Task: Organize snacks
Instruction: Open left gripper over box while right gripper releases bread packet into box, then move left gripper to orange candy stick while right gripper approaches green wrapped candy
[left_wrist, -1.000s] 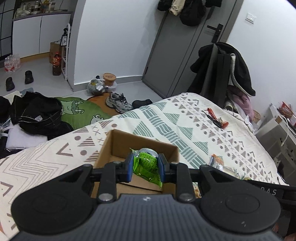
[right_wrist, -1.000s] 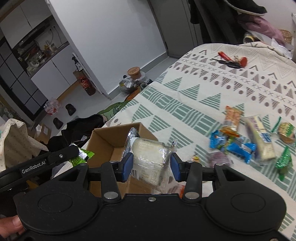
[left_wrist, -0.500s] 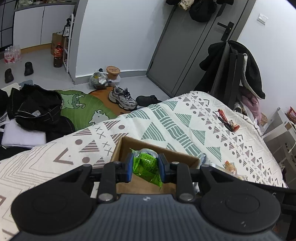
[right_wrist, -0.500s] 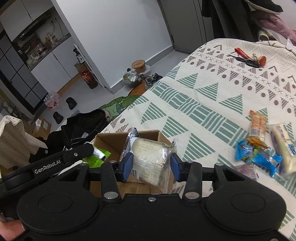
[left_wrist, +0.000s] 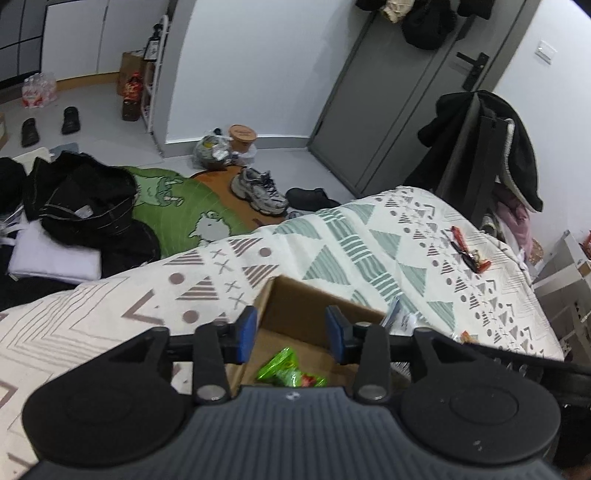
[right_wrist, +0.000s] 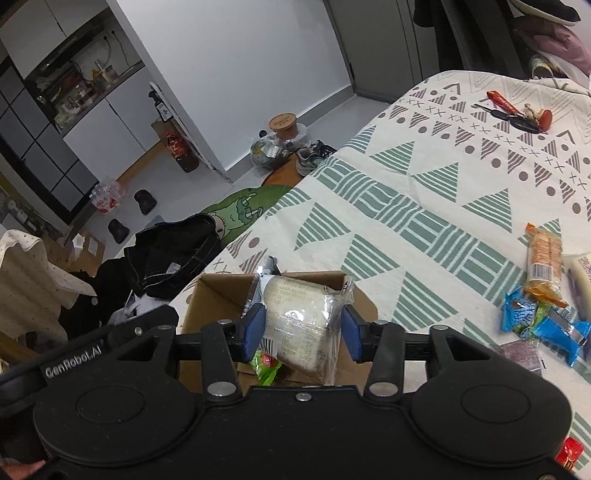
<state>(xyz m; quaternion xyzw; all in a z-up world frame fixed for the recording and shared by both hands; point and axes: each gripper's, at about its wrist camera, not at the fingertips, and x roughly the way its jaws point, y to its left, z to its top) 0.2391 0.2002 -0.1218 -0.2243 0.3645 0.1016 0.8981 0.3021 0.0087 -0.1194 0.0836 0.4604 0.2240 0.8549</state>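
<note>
An open cardboard box (left_wrist: 295, 299) sits on the patterned bedspread (left_wrist: 369, 240). My left gripper (left_wrist: 291, 334) hovers over it with its jaws opening and nothing between the blue pads. A green snack packet (left_wrist: 284, 371) lies loose on the box floor below them. My right gripper (right_wrist: 303, 332) is over the same box (right_wrist: 218, 295), beside the left one. A white wrapped packet (right_wrist: 299, 317) stands between its pads, which still touch the wrapper while the jaws are opening. The green packet (right_wrist: 266, 365) shows under it.
Several loose snacks lie on the bed to the right: an orange bar (right_wrist: 543, 258), blue packets (right_wrist: 546, 325) and a red sweet (right_wrist: 570, 452). Keys (right_wrist: 517, 114) lie farther back. Black clothes (left_wrist: 81, 206) and shoes (left_wrist: 258, 190) cover the floor past the bed's edge.
The left jaws have parted and the green packet has dropped from them into the box. Both grippers moved lower over the box. The right jaws have widened slightly around the white packet.
</note>
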